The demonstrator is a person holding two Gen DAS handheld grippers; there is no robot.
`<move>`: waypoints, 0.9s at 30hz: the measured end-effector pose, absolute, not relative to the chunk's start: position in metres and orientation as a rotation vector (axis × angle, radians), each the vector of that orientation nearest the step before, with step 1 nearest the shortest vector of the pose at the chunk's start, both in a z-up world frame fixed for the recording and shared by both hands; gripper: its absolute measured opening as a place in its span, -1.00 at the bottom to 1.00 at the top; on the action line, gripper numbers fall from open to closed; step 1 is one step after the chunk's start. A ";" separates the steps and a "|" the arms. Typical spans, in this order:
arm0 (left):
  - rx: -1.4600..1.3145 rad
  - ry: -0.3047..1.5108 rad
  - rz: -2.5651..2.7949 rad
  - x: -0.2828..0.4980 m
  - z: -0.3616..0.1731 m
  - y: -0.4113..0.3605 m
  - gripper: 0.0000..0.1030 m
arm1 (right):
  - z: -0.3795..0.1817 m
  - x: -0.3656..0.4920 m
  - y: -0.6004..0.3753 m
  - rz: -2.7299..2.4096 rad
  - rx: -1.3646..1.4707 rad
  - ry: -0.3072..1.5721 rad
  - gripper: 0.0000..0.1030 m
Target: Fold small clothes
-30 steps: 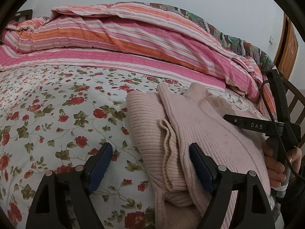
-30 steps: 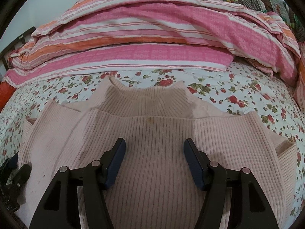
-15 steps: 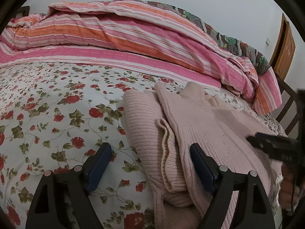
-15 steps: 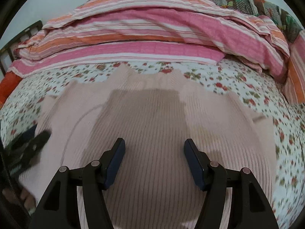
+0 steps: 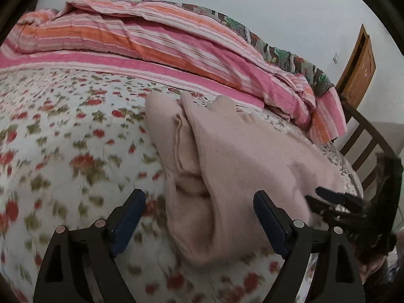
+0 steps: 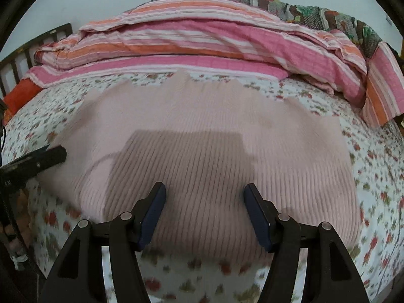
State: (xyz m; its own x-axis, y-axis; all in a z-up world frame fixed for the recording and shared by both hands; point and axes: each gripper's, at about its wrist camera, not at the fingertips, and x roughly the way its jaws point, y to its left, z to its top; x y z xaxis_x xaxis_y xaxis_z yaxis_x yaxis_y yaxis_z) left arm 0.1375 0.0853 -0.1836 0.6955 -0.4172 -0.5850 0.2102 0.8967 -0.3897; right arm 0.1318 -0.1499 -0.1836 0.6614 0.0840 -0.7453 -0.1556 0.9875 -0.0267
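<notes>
While folded pink sweater (image 6: pixel 214 156) lies on floral bedsheet (image 5: pixel 63 139) | left gripper (image 5: pixel 199 217) jaws opening, empty | right gripper (image 6: pixel 204 214) jaws apart, empty

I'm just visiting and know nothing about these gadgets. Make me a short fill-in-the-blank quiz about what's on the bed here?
1. The folded sweater is pale ____ in colour.
2. The bedsheet under it is printed with red ____.
3. The bedding piled behind the sweater has a ____ pattern.
4. The right gripper has ____ between its blue pads.

Missing words: pink; flowers; striped; nothing
</notes>
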 end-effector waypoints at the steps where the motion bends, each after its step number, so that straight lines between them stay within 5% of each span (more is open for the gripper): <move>1: -0.312 0.727 -0.362 0.134 -0.183 0.085 0.68 | -0.184 0.127 -0.153 0.142 -0.085 0.834 0.23; 14: -0.563 0.725 -0.417 0.148 -0.191 0.079 0.55 | -0.160 0.062 -0.204 0.216 0.070 0.739 0.23; 17: -0.615 0.723 -0.396 0.156 -0.191 0.079 0.30 | -0.153 0.051 -0.222 0.178 0.086 0.723 0.23; 22: -0.677 0.745 -0.351 0.170 -0.190 0.084 -0.50 | -0.146 0.033 -0.257 0.145 0.179 0.685 0.23; 27: -0.684 0.728 -0.295 0.171 -0.164 0.081 -0.61 | -0.143 0.031 -0.281 0.117 0.207 0.681 0.23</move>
State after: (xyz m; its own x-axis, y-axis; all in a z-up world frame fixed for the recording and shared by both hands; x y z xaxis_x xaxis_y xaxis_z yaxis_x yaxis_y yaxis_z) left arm 0.1712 0.0806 -0.1644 0.7184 -0.4715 -0.5115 0.0171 0.7470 -0.6646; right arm 0.0309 -0.2808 -0.1426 0.7711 0.1750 -0.6122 -0.0398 0.9729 0.2279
